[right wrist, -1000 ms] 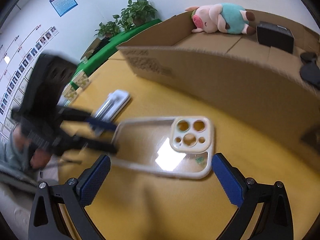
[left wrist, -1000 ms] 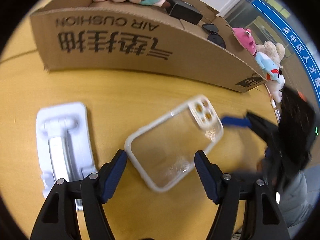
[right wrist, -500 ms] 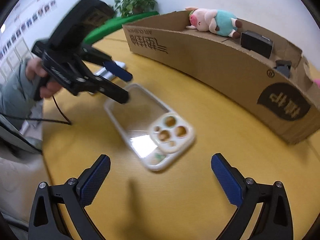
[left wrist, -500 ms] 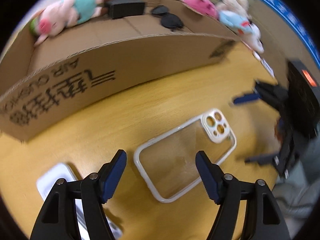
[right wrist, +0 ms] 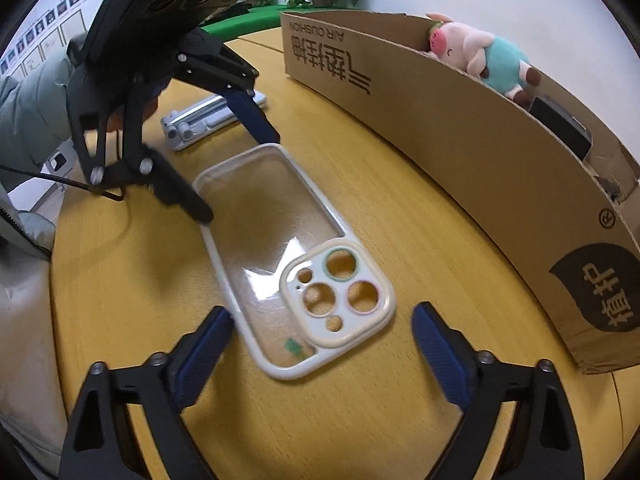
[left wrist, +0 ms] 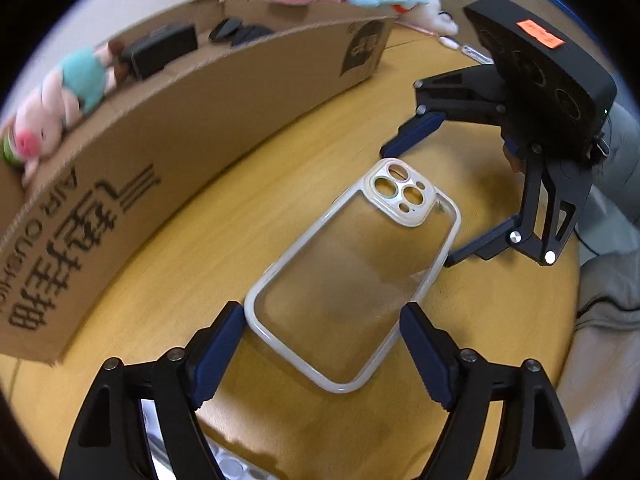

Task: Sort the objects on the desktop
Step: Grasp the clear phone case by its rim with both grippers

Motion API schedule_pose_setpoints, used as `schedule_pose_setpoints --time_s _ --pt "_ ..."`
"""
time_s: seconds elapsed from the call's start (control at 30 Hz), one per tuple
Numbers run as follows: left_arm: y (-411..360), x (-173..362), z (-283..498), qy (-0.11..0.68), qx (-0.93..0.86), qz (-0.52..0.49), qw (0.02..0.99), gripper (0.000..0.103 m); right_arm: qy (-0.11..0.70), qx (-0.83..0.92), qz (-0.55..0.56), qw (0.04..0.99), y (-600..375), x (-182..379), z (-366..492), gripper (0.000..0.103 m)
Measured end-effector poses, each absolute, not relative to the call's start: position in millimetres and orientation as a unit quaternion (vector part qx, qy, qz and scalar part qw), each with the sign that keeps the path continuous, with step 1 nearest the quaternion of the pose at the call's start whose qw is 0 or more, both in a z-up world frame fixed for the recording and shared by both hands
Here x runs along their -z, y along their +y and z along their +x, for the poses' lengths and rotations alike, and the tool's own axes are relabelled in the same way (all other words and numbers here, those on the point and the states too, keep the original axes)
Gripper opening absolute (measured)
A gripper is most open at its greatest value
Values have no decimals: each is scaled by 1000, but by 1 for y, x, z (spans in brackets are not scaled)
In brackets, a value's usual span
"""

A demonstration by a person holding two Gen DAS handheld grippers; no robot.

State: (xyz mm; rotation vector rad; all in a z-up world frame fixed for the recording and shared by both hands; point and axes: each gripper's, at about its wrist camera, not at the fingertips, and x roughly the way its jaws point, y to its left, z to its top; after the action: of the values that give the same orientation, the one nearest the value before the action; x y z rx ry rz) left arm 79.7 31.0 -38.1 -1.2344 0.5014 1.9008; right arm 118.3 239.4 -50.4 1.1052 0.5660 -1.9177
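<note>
a clear phone case with a cream camera ring lies flat on the yellow table, just in front of the long cardboard box that already holds a pig toy and some dark things. both grippers are spread wide and hold nothing: the left gripper brackets the plain end of the case, the right gripper brackets the camera end.

the step in hand looks like picking up the case with 1 of the 2 grippers. to do it well, center the pads on the long rims (the flat clear back gives nothing to pinch), lower until they sit beside the rim, close gently so the soft frame does not bow, then lift level toward the box. a phone stand lies farther off.
</note>
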Motion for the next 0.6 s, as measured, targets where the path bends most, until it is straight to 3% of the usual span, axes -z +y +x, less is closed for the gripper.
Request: schedule_pose_setpoints --time_s 0.07,0.27,0.47,0.53,0.57,0.6 --pt "28 40 77 180 -751 -493 401 80 230 764 437 415 238 50 121 84" --pt "17 36 76 144 -774 -489 375 65 224 772 437 405 231 48 127 83" --pt "10 34 74 125 -778 -496 364 63 213 781 424 406 225 36 135 81" --pt "9 37 76 108 -761 -501 398 63 202 785 420 408 227 30 137 71" --pt "16 39 80 106 -747 -505 419 65 193 783 423 414 226 28 134 50" --pt "23 40 83 126 -745 -504 419 68 191 775 431 420 223 29 130 49"
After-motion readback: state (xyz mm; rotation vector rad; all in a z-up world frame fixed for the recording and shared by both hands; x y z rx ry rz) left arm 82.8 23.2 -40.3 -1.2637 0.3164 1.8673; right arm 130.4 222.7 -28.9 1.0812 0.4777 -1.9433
